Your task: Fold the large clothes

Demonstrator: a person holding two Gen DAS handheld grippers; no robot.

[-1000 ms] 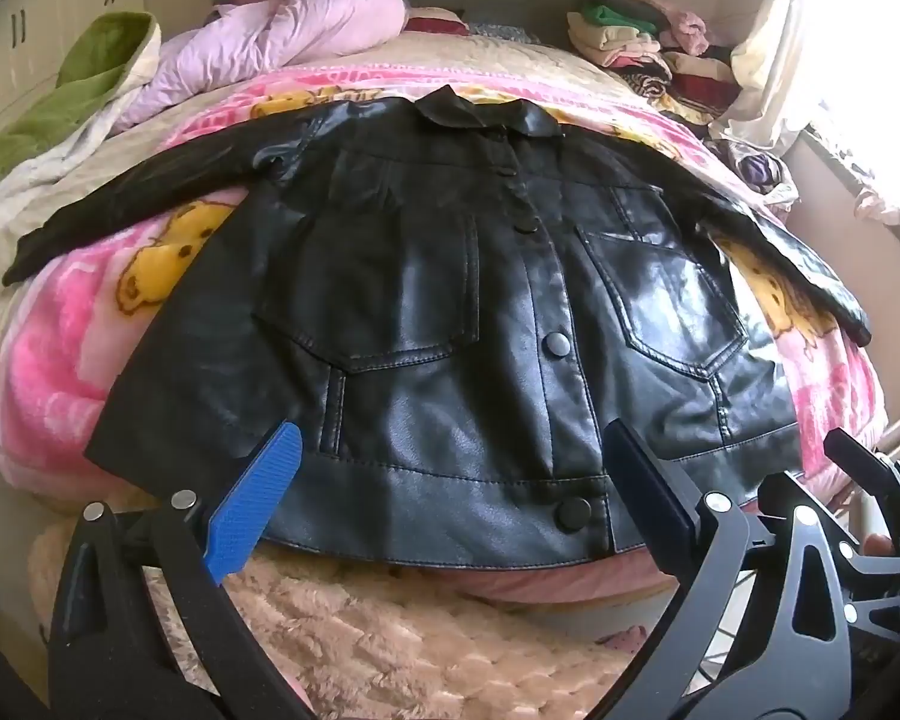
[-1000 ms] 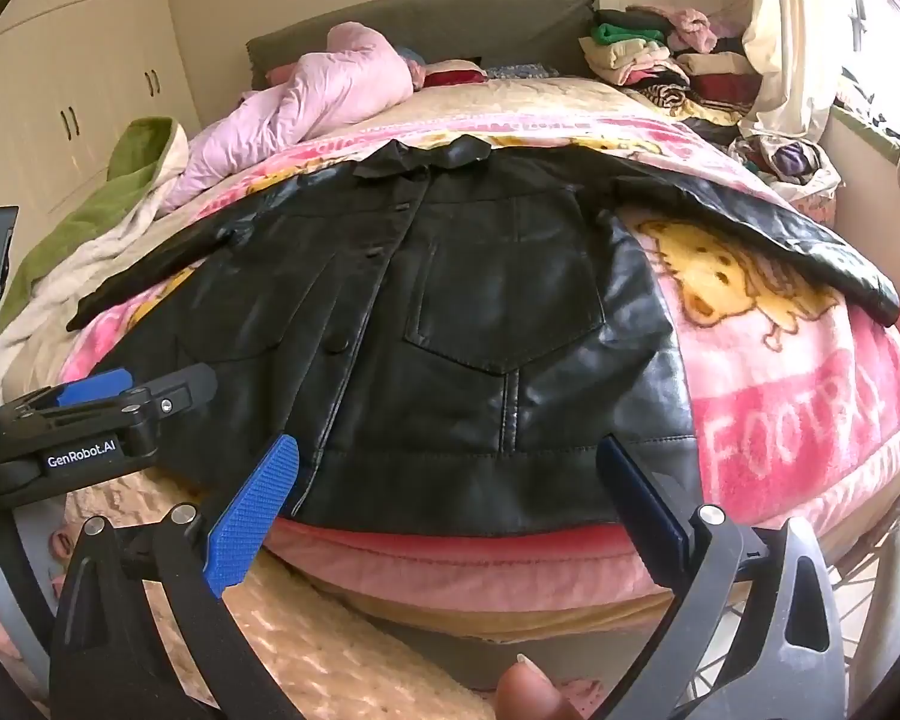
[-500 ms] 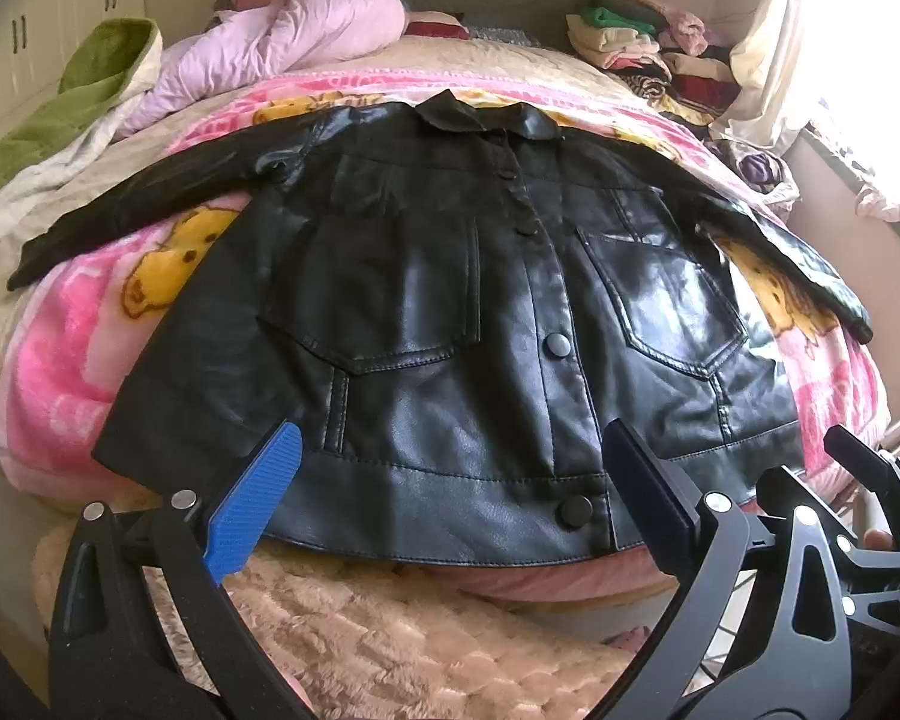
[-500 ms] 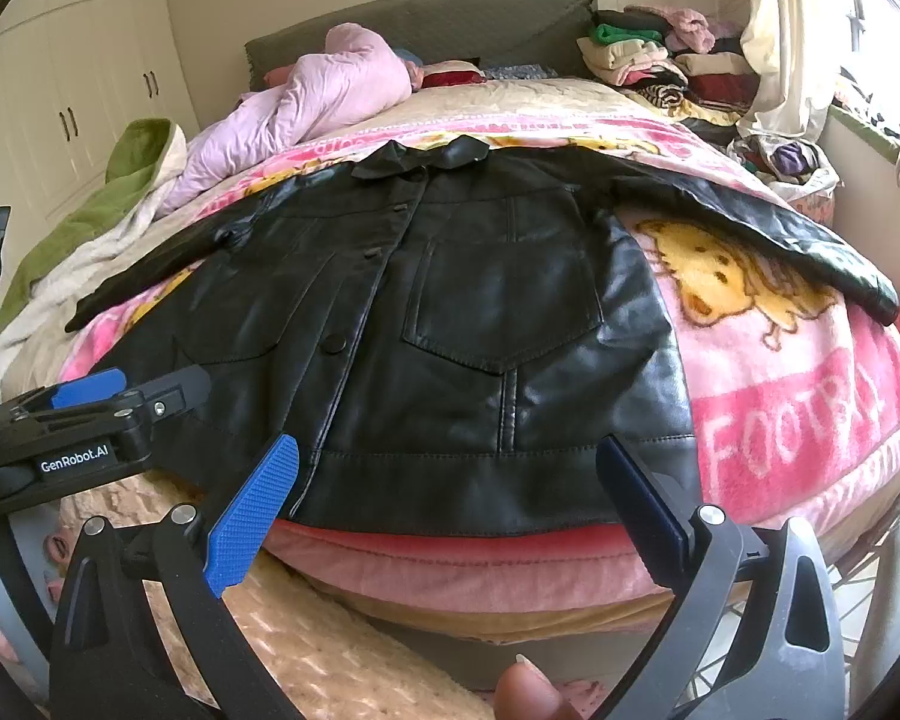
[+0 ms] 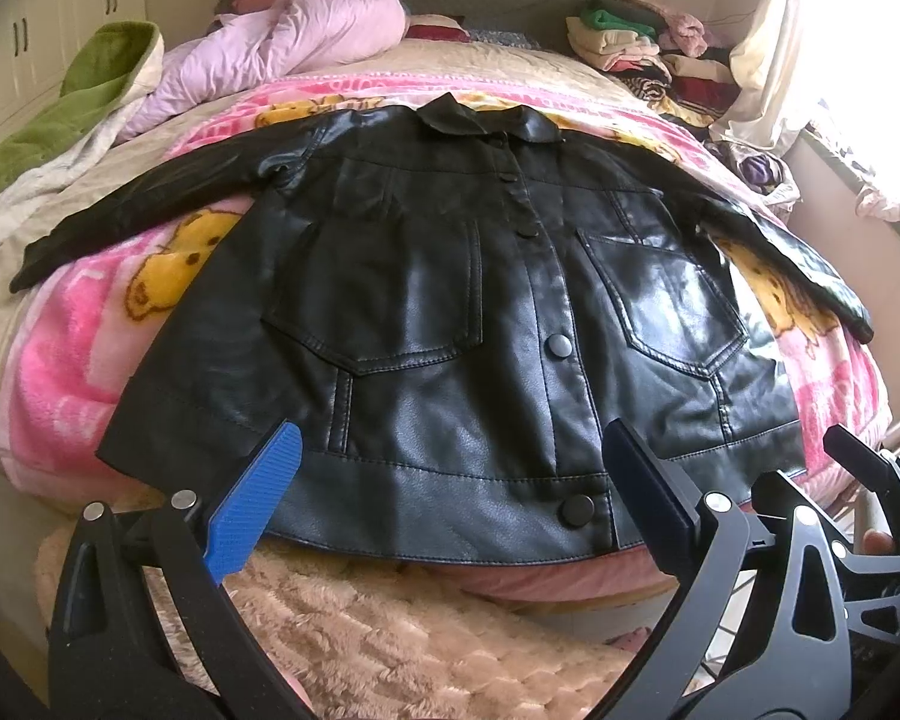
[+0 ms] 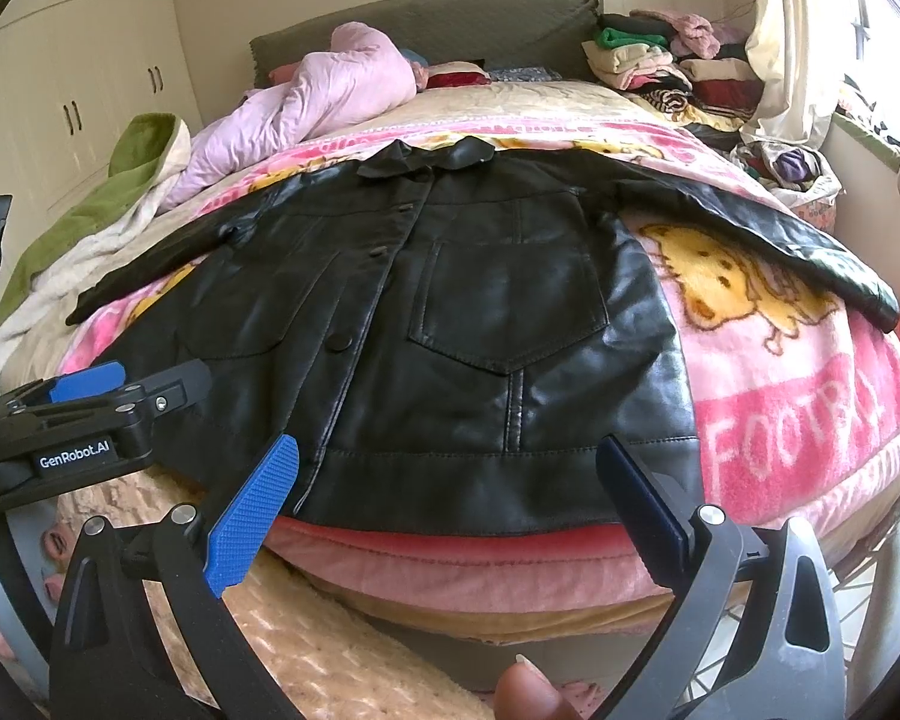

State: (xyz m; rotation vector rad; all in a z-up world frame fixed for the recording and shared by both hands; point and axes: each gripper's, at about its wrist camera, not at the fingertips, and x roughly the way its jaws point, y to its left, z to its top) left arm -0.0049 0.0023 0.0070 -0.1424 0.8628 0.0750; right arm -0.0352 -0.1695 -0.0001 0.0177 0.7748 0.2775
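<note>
A black leather jacket (image 5: 450, 312) lies flat, front up and buttoned, on a pink cartoon blanket (image 5: 84, 324), sleeves spread out to both sides. It also shows in the right wrist view (image 6: 462, 324). My left gripper (image 5: 450, 498) is open and empty, hovering just before the jacket's bottom hem. My right gripper (image 6: 444, 498) is open and empty, near the hem's right part. The left gripper (image 6: 90, 414) shows at the left of the right wrist view.
A lilac duvet (image 5: 282, 54) and a green-and-white blanket (image 5: 72, 114) lie at the bed's far left. Stacked folded clothes (image 5: 636, 48) sit at the far right by the curtain (image 5: 768, 54). A beige fluffy cover (image 5: 390, 630) hangs below the hem. White wardrobes (image 6: 78, 78) stand left.
Both grippers have drifted slightly; the view shifted a little. The jacket has not moved and both grippers stay open.
</note>
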